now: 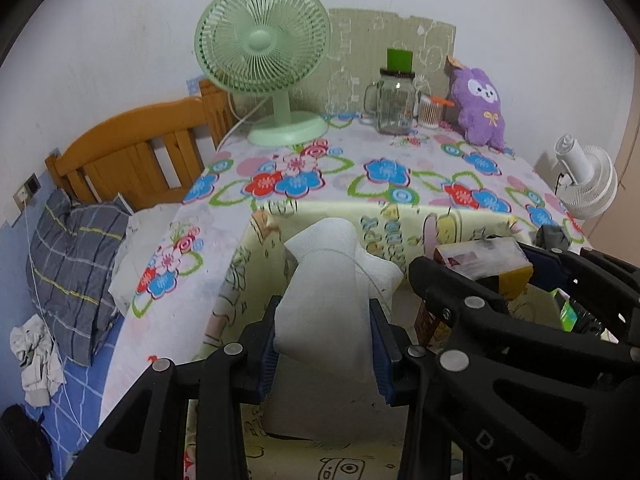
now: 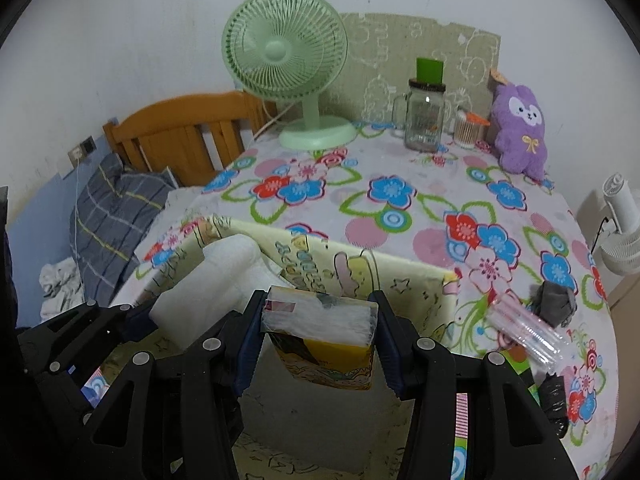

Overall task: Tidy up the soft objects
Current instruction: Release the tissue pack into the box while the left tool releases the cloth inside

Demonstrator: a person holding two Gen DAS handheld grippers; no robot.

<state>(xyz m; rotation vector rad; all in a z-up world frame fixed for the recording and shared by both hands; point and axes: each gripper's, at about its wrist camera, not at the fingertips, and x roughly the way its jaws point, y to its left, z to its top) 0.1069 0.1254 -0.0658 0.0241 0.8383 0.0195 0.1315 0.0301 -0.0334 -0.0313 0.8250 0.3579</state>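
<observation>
My left gripper (image 1: 325, 340) is shut on a piece of white foam (image 1: 328, 280) and holds it over a pale yellow cartoon-print fabric box (image 1: 404, 236). My right gripper (image 2: 318, 340) is shut on a yellow tissue pack (image 2: 320, 336) wrapped in clear plastic, also above that box (image 2: 400, 276). The foam shows at the left in the right wrist view (image 2: 216, 280); the tissue pack shows at the right in the left wrist view (image 1: 484, 260). A purple plush toy (image 1: 478, 106) sits at the table's back right. A grey soft lump (image 2: 554, 302) lies on the tablecloth at the right.
A green fan (image 1: 264, 56), a glass jar mug (image 1: 394, 102) and a cotton swab jar (image 1: 430, 112) stand at the table's back. A clear plastic tube (image 2: 528, 328) lies at the right. A white fan (image 1: 586, 184) stands beyond the right edge; a bed with a plaid pillow (image 1: 68, 272) lies left.
</observation>
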